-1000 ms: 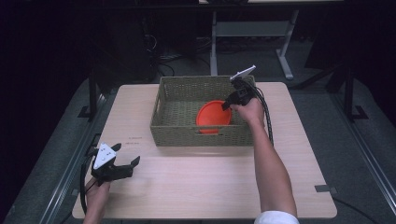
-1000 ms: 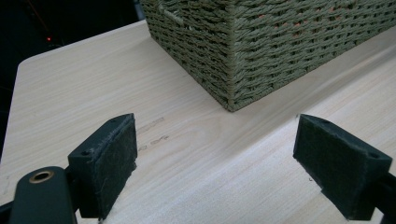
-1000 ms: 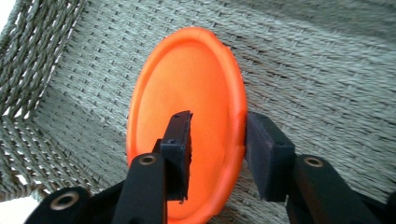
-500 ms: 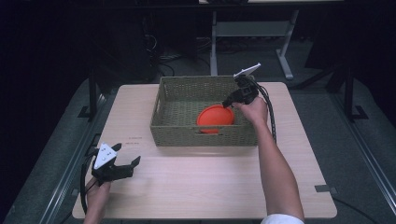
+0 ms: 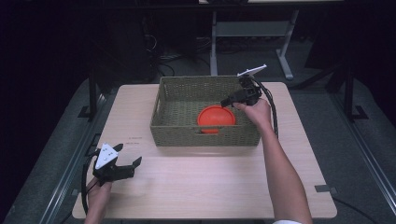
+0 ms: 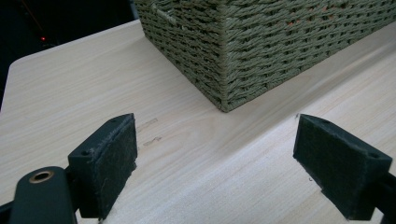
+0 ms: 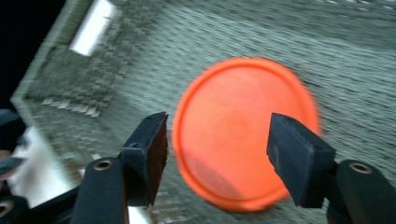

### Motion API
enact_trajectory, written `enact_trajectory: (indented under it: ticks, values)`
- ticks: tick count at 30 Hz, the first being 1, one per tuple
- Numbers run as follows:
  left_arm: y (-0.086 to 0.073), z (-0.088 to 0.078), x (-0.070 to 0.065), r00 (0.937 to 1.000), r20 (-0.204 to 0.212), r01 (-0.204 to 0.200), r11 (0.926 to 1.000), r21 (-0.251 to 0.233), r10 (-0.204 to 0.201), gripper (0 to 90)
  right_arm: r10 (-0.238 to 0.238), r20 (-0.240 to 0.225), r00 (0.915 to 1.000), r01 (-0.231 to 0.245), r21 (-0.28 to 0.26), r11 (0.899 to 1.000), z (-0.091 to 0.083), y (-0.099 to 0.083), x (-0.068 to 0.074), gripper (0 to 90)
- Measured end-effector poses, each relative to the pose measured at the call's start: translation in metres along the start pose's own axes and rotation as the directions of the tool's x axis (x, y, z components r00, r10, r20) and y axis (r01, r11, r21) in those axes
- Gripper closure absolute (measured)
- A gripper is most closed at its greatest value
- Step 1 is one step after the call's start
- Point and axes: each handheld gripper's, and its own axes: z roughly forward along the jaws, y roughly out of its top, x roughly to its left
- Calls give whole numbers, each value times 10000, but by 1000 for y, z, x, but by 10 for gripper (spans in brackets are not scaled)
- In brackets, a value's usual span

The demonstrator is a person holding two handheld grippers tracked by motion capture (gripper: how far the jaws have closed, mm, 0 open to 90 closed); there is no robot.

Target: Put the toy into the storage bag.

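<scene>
On the wooden table (image 5: 210, 186), at its 12 o'clock end, stands the woven basket (image 5: 180, 123), with the orange disc (image 5: 215, 116) lying flat on the basket floor toward 4 o'clock, so it appears placed, not held. The right gripper (image 5: 226, 101) hangs above the disc's 2 o'clock edge; its jaws have just been opening and stand apart, nothing between them, likely a release. The left gripper (image 5: 131, 167) rests at the table's 8 o'clock corner, jaws wide and empty, apparently parked clear.

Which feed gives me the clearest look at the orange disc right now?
The right gripper view: the orange disc lies large and whole on the basket floor beyond open jaws, though slightly blurred. The high view shows it small, its near edge hidden by the basket wall. The left gripper view shows orange flecks through the weave.
</scene>
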Motion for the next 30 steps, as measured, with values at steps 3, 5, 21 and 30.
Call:
enact_trajectory:
  ticks: [3,5,21,30]
  values:
    - [0,0,0,10000,-27,3,10000,2,-3,130,-211,-131,9997,211,-21,9998,-5,-2,6,336]
    - [0,0,0,10000,-13,17,10000,-17,-17,130,-245,-435,9988,243,-54,9997,-8,-3,9,331]
    - [2,2,-4,9998,-37,-181,9998,34,181,130,-724,-845,9938,701,-305,9971,-33,-23,21,287]
    - [2,2,-3,9999,-67,-148,9999,8,148,130,-820,-1093,9906,768,-505,9958,-50,-36,21,261]
